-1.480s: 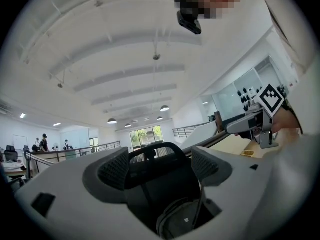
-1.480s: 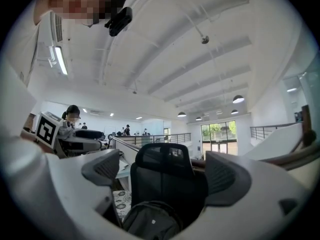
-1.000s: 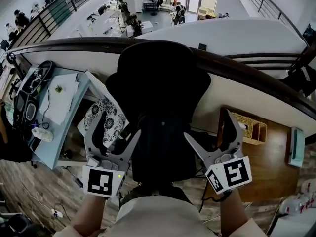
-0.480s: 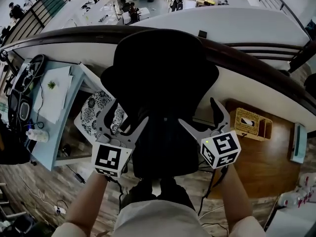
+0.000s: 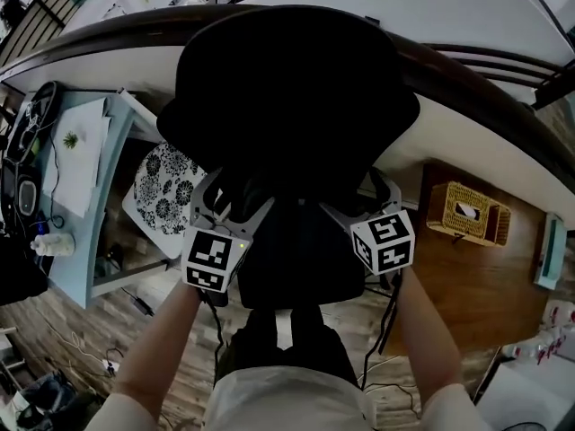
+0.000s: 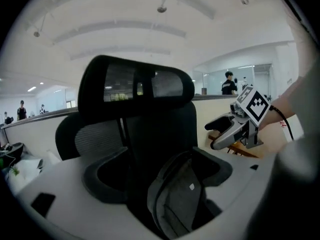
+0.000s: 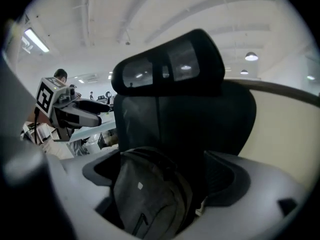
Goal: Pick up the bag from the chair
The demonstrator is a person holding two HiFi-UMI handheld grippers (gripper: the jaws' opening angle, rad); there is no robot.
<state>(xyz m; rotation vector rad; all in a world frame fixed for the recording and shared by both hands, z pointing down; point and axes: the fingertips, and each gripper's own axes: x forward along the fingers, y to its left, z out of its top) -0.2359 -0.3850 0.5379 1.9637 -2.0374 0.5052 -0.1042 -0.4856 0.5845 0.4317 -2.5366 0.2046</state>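
A black office chair point(image 5: 296, 88) with a headrest point(image 6: 135, 86) stands in front of me, seen from behind and above in the head view. A dark grey bag point(image 6: 180, 204) leans upright on its seat against the backrest, also plain in the right gripper view as the bag point(image 7: 147, 194). In the head view it is hard to tell from the black chair. My left gripper point(image 5: 235, 200) is open at the chair's left side. At the right side my right gripper point(image 5: 358, 196) is also open. The bag lies between and just beyond both pairs of jaws, untouched.
A light-blue desk point(image 5: 90, 164) with papers and cables stands at the left, and a black-and-white patterned cushion point(image 5: 166, 191) beside the chair. A wicker basket point(image 5: 463, 209) sits on a wooden surface at the right. A curved dark rail point(image 5: 485, 97) runs behind the chair.
Both grippers have moved forward and closer together, now flanking the chair's seat. The head view has closed in on the chair.
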